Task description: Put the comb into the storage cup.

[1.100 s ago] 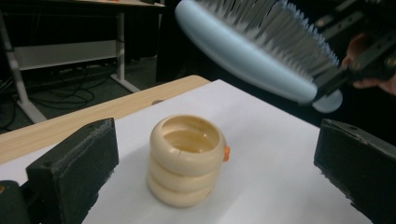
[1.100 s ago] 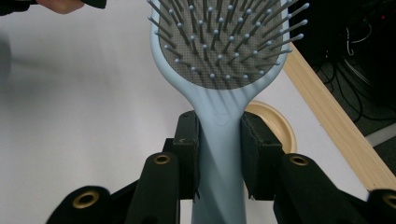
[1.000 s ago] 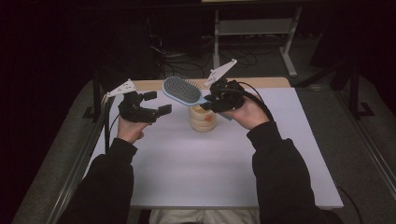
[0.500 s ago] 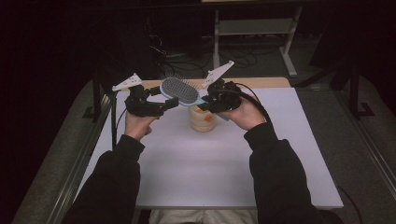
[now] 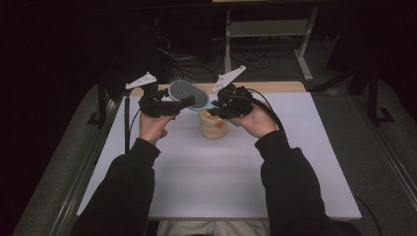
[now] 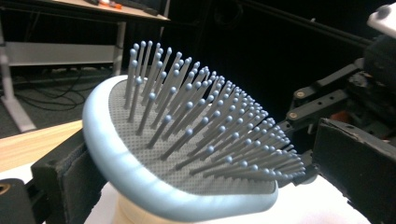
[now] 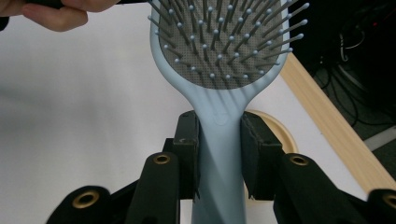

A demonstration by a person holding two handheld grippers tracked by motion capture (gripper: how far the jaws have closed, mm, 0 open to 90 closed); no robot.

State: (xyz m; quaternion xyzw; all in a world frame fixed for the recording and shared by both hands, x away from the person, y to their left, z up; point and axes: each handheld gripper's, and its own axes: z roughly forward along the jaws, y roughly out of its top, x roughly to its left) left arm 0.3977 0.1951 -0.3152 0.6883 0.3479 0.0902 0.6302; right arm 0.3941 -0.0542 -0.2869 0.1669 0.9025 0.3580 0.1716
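Observation:
A light blue hairbrush [image 5: 189, 92] with grey bristles hangs above the table, bristles up. My right gripper [image 7: 218, 140] is shut on its handle [image 7: 219, 116], and the same gripper [image 5: 219, 105] sits right of the brush head in the high view. My left gripper [image 5: 179, 102] reaches in from the left. Its jaws stand open on either side of the brush head [image 6: 187, 140]: the left pad [image 6: 65, 172] lies against the rim, the right pad [image 6: 355, 168] stays clear of it. Under the brush stands a beige round stack [image 5: 213, 124].
The white table top [image 5: 206, 177] has a wooden strip [image 5: 275, 86] along its far edge. A metal frame [image 5: 265, 29] and cables lie on the dark floor beyond. Dark rails run along both sides of the table.
My left gripper has moved right and slightly up, from left of the brush until its jaws straddle the brush head. The right gripper and brush have stayed put.

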